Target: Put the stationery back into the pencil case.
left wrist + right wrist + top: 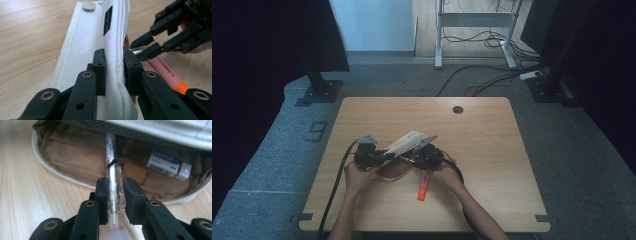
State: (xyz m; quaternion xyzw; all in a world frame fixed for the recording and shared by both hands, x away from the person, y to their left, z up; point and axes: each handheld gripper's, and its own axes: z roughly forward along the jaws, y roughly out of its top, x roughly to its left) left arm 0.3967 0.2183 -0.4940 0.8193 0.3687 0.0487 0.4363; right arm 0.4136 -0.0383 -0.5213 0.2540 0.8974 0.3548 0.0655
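Right now the left gripper [113, 72] has its jaws clamped on the raised white flap of the pencil case [100, 42], the canvas pinched flat between the two black pads. That case [404, 145] lies on the wooden bench [492, 150], and the flap is held up so the tan lining shows underneath. The right gripper [115, 192] sits just beside the case's open mouth, its jaws closed on a clear pen [113, 177] near the clip end; the pen's far end reaches into the case. Inside the case, to the right of the pen, lies a small white and blue item [168, 165], probably an eraser or correction tape, though its label is too blurred to read. An orange highlighter [424, 186] rests on the bench just beside the case, on the person's side, under the right gripper [428, 156]. Both hands grip their tools close to the case.
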